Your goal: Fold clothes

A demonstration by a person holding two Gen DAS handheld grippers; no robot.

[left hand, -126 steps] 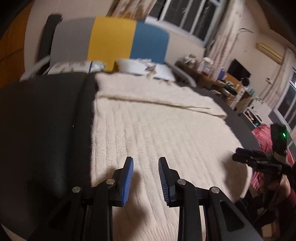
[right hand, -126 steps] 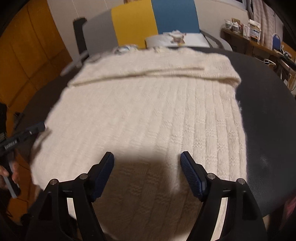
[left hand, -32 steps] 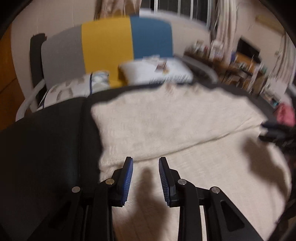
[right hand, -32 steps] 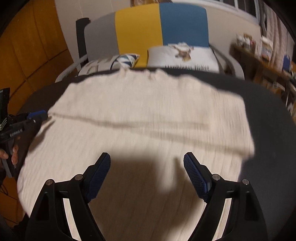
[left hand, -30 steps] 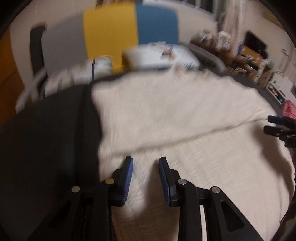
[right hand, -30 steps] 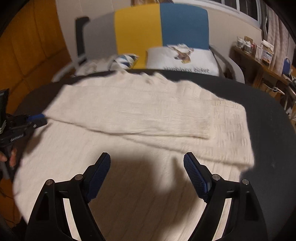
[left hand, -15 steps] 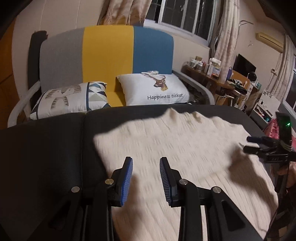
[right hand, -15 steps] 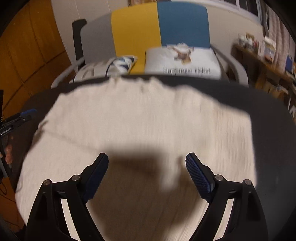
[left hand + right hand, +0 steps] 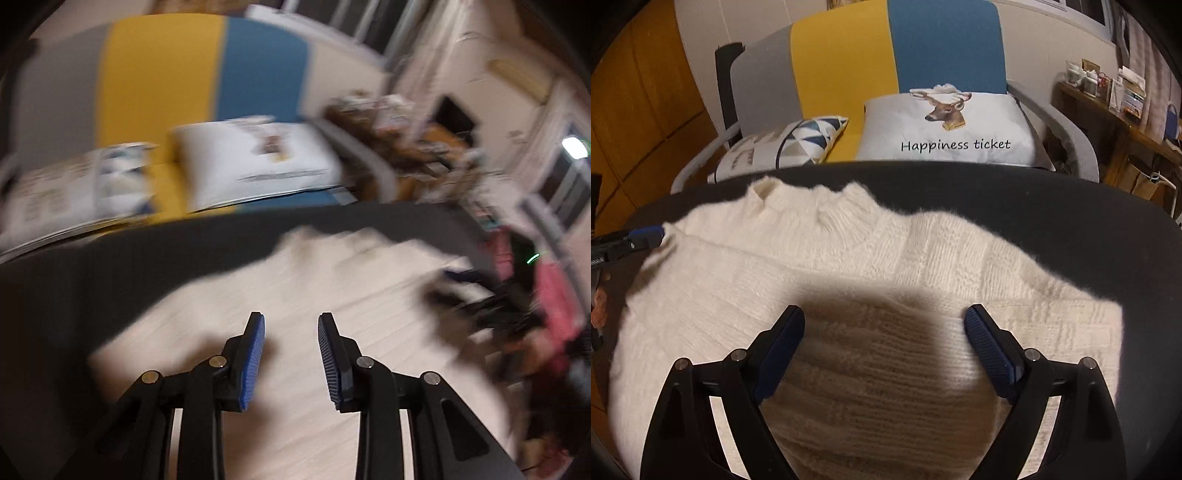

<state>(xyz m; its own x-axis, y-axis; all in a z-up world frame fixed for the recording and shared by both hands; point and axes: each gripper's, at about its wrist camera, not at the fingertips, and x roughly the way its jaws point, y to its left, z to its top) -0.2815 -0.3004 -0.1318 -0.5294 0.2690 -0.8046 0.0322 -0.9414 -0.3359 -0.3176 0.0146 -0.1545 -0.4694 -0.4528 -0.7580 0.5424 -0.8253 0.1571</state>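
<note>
Cream knit sweater (image 9: 849, 266) lies spread across the black table (image 9: 1052, 221), its collar end toward the far edge, nearest the sofa. The knit covers most of the near tabletop; bare black surface shows to the right and beyond the collar.

Your right gripper (image 9: 884, 321) sits above the near middle of the sweater, jaws spread wide, nothing between the blue pads (image 9: 990, 345). Its shadow falls dark on the knit directly below and ahead. Whether the fingertips touch the fabric cannot be told.

Your left gripper (image 9: 291, 334) is over the sweater's left portion, jaws parted by a narrow gap, holding nothing. The left wrist view is heavily motion-blurred, so fabric detail there is lost. In the right wrist view, the left gripper's blue tip (image 9: 646, 233) appears at the sweater's left edge near the shoulder, right against the knit; contact is likely but not certain. Part of a hand (image 9: 598, 306) shows below it at the frame edge.

In the left wrist view your right gripper shows only as a dark smear (image 9: 480, 302) over the sweater's right side.

Behind the table: a sofa (image 9: 894, 51) with grey, yellow and blue back panels, a white deer cushion (image 9: 949, 125) reading "Happiness ticket", and a triangle-patterned cushion (image 9: 783, 144) beside it. A cluttered wooden shelf (image 9: 1108, 99) stands at the right.
</note>
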